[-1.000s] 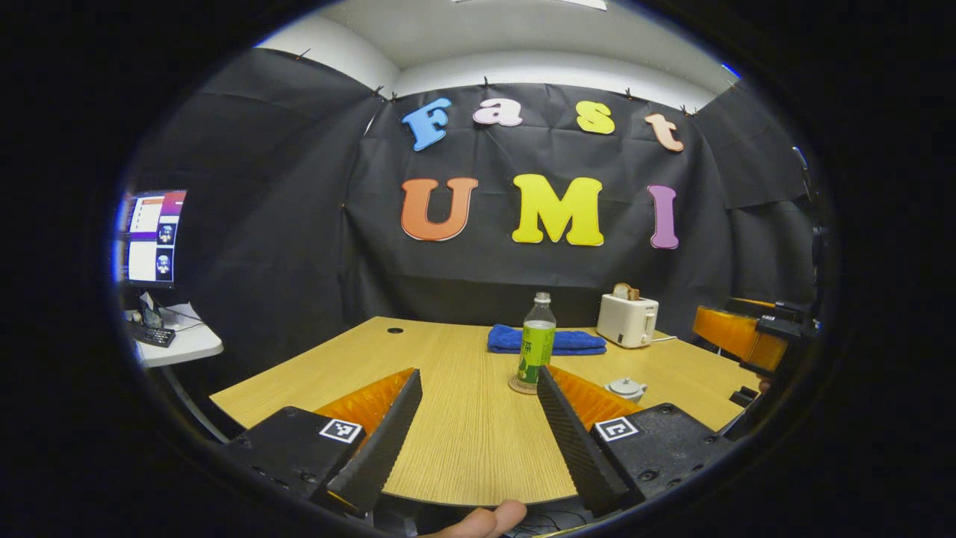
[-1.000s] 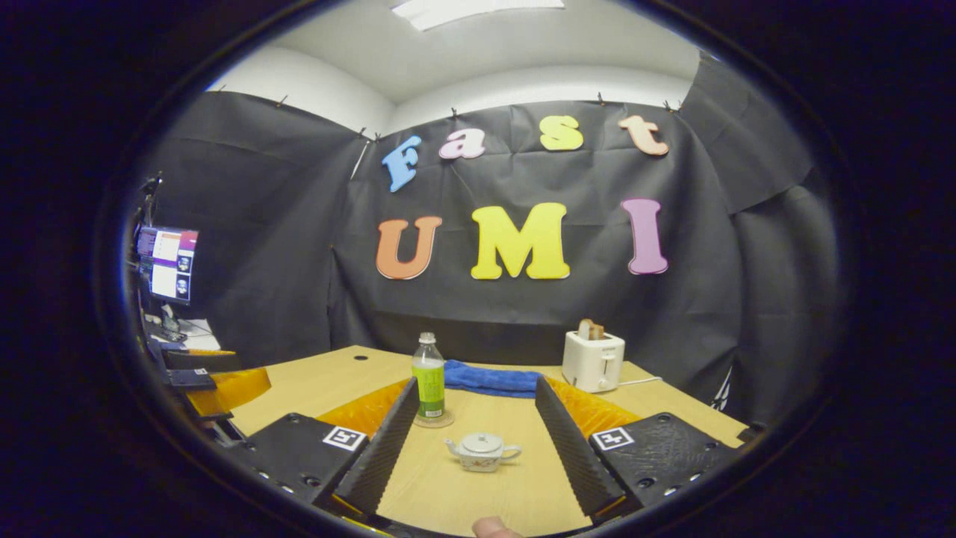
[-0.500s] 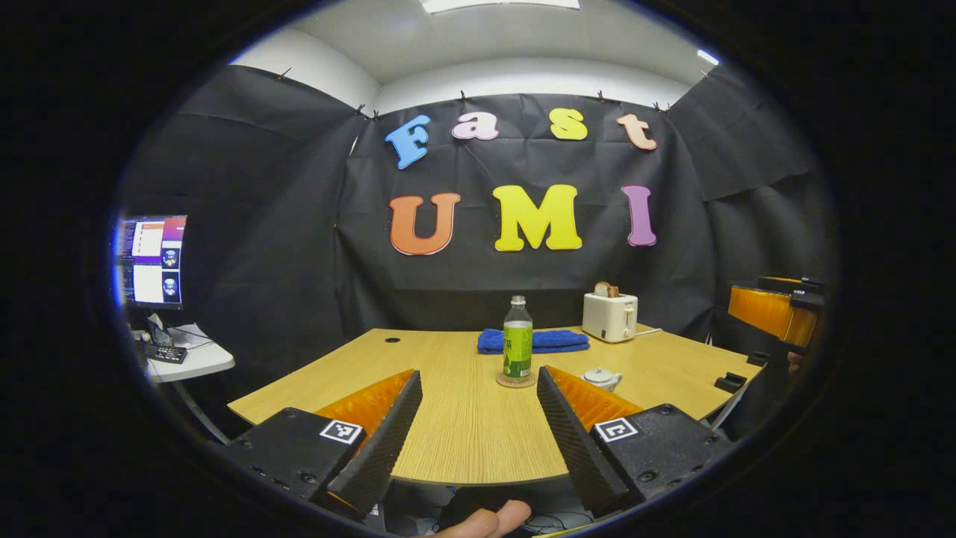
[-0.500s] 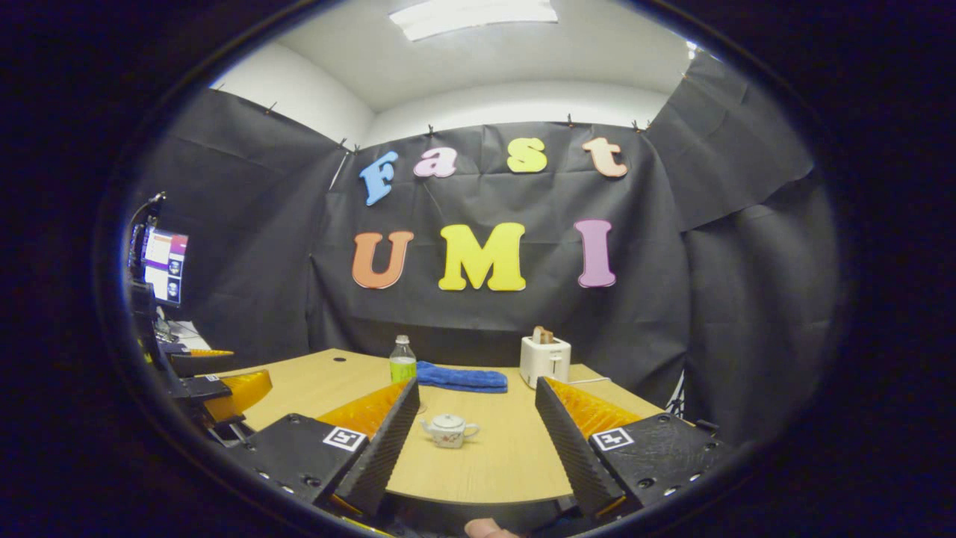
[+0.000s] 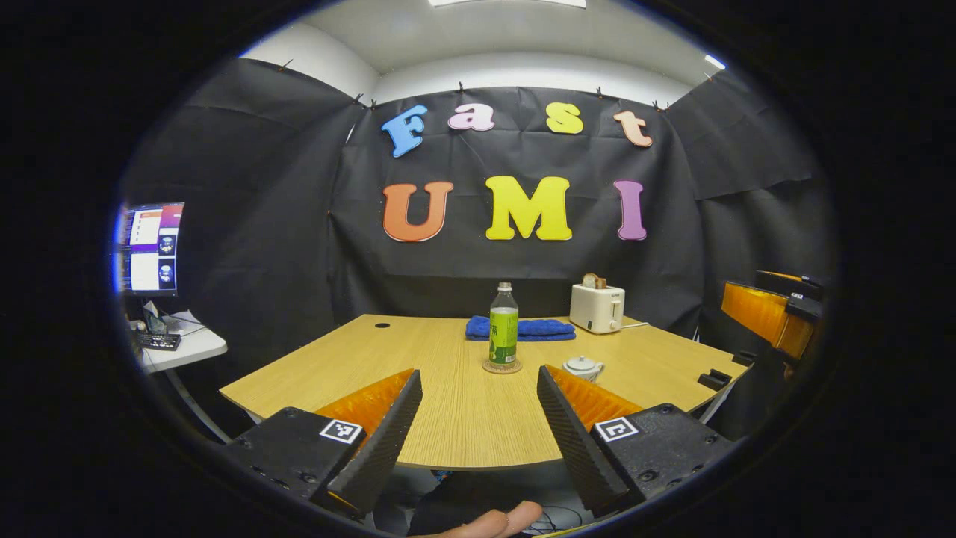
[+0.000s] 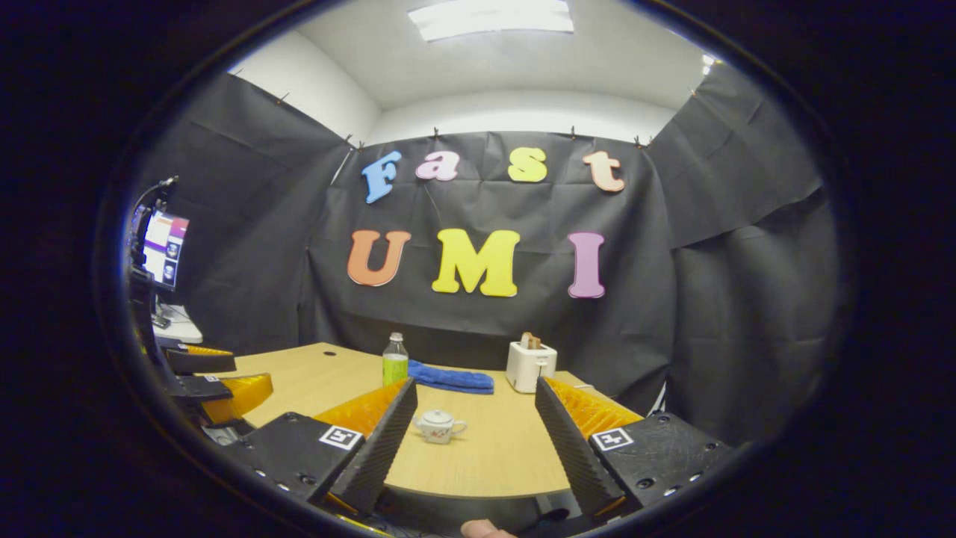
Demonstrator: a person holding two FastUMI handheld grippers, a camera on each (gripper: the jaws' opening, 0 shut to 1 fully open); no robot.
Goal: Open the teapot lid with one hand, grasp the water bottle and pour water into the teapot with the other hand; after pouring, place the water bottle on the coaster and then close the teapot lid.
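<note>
The white teapot (image 5: 582, 367) sits on the wooden surface (image 5: 463, 403) with its lid (image 6: 437, 417) on, toward the right-hand part of the near half. Just to its left the water bottle (image 5: 503, 328), green-labelled and capped, stands upright on a round coaster (image 5: 502, 366). Beyond the bottle a folded blue towel (image 5: 523, 328) lies near the far edge, and a white toaster (image 5: 597, 308) with bread in its slot stands at the far right corner.

The left hand-held gripper (image 5: 478, 422) is released, its fingers spread wide and empty, held back over the near edge, well apart from the bottle. The right hand-held gripper (image 6: 475, 430) is likewise released and empty, back from the near edge, with the teapot seen between its fingers farther off. A monitor (image 5: 151, 246) stands on a side desk at the far left.
</note>
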